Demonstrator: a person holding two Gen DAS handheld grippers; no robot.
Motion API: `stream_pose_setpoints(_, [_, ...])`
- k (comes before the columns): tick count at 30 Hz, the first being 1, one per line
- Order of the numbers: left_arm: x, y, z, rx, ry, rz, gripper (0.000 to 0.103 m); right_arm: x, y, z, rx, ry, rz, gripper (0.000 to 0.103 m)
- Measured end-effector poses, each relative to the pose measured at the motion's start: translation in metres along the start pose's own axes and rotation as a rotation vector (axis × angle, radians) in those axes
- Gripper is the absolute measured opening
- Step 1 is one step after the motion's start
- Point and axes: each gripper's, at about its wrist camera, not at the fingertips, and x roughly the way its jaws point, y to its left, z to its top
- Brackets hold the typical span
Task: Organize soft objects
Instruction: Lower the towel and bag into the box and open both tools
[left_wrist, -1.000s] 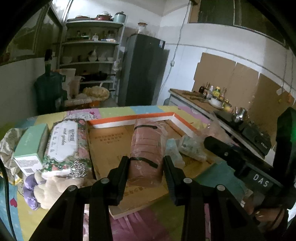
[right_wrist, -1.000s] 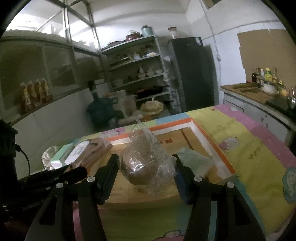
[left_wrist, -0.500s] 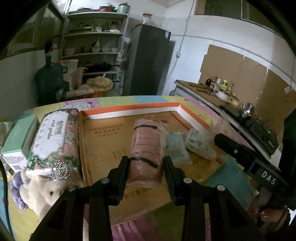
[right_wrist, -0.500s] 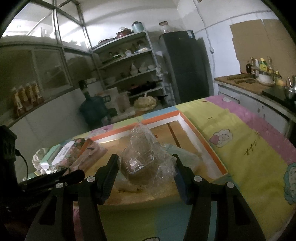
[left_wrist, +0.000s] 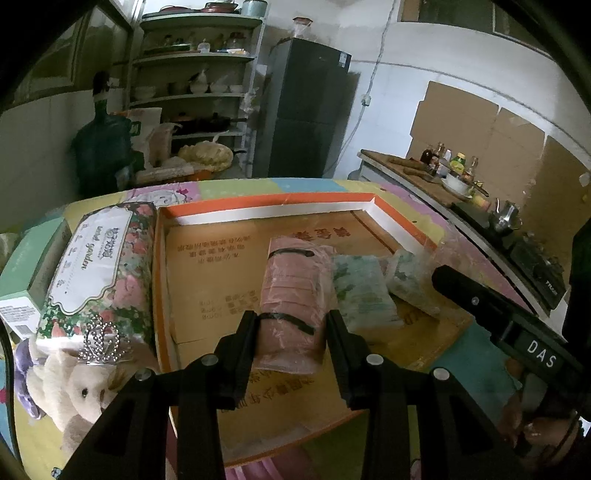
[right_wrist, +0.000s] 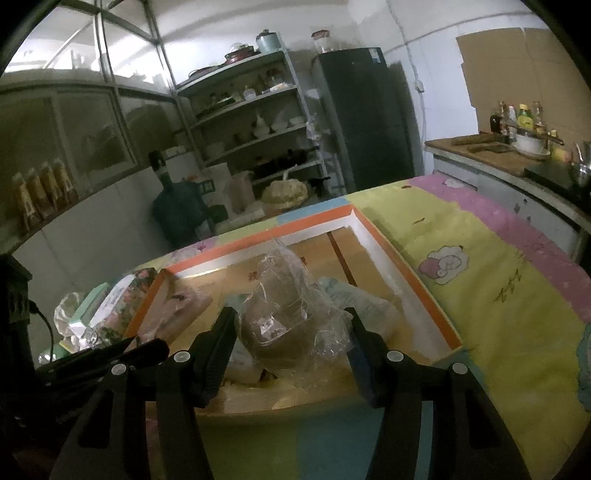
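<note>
Pink bundle (left_wrist: 291, 295) (black-banded) clamped in left gripper (left_wrist: 291, 325); right gripper (right_wrist: 291, 328) pinches crinkly bag (right_wrist: 291, 314), seemingly brown inside.

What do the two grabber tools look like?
Both are black. The left tool and the right tool each have two flat fingers on angled arms with round silver screws. Seen from the left wrist, the right tool's side carries white "DAS" lettering.

R gripper (right_wrist: 290, 332) clamps bagged brown lump (right_wrist: 284, 332) — over tray (right_wrist: 428, 291).
</note>
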Motion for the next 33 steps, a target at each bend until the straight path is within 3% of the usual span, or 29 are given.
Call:
stream_pose_setpoints(22, [0.017,0.002,-0.003,-0.001,0.038,0.012,0.039,0.024,0.002,-0.001,-0.016,0.062,0.010,0.061])
stream_pose_setpoints(33, [0.009,0.001,-0.003,0.011,0.005,0.004,0.055,0.023,0.005,-0.003,-0.021,0.047,-0.001,0.063])
